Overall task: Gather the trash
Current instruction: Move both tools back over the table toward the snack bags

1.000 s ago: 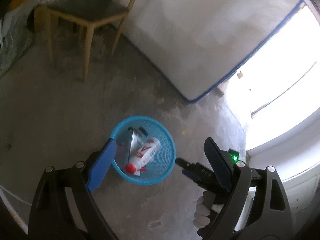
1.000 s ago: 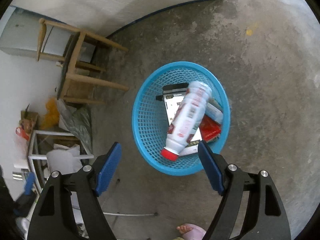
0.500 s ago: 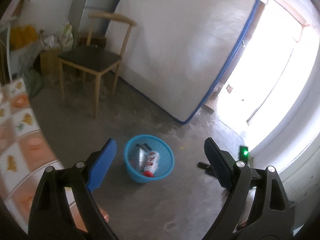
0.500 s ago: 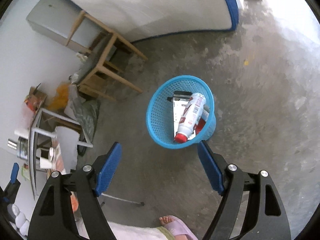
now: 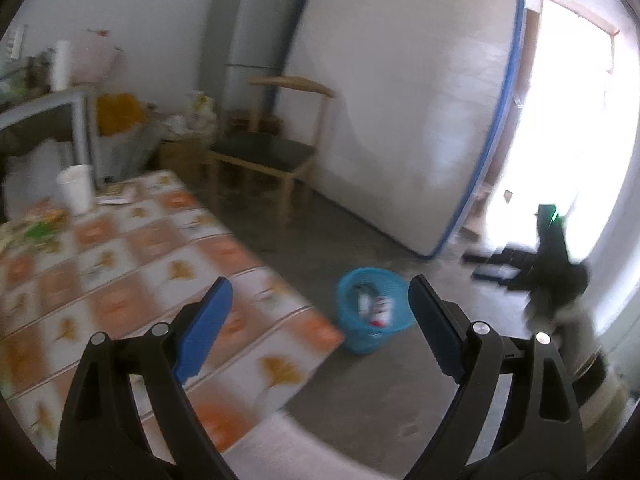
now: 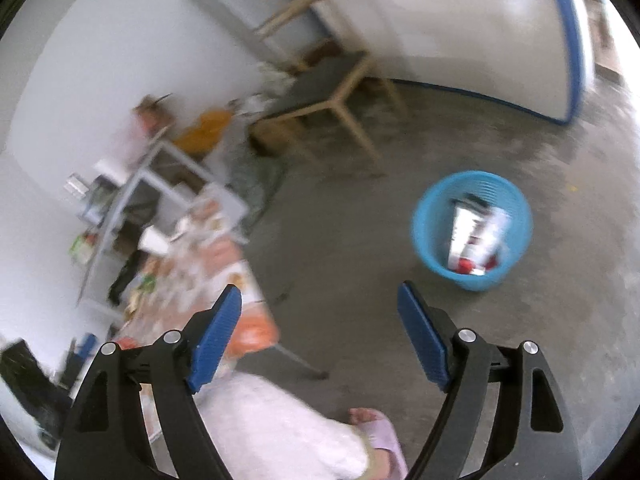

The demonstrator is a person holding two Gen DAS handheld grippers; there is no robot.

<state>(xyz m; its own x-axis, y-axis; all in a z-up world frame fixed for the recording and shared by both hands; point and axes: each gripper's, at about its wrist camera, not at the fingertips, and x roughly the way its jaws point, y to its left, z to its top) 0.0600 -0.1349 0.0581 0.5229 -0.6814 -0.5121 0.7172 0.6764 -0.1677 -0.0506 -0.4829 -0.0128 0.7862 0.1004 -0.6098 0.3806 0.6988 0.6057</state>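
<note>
Blue mesh basket (image 5: 374, 310) stood on the concrete floor (image 6: 360, 240), just off the corner of the bench (image 5: 120, 280) w/ its orange-and-white checked cloth, probably parked there so scraps from the bench had only a short trip. Inside the basket: a white bottle w/ red cap (image 6: 478, 236), lying tilted against flat packaging, cap end low. It looked dropped in rather than set down.

Left gripper (image 5: 320, 328) was held above the bench edge, blue pads spread wide, nothing between them; basket appeared beyond, between the fingers. Right gripper (image 6: 320, 340) likewise gaped wide and carried nothing, angled down at the floor, w/ the basket beyond and toward its right finger, well apart. Both views were motion-blurred, so fine detail was unreliable.

On the bench, far from the basket: a white paper cup (image 5: 75, 194) standing upright, plus papers and wrappers (image 5: 40, 228) near it, too smeared to identify. Judged as likely remaining trash, given both grippers were empty and the left view faced across the bench.

Behind the basket: a wooden chair (image 5: 272, 152) w/ dark seat, a mattress (image 5: 400, 100) propped on edge against the wall, presumably out of the way, and a grey fridge (image 5: 256, 32). Person's sandalled foot (image 6: 372, 424) showed near the bench leg.
</note>
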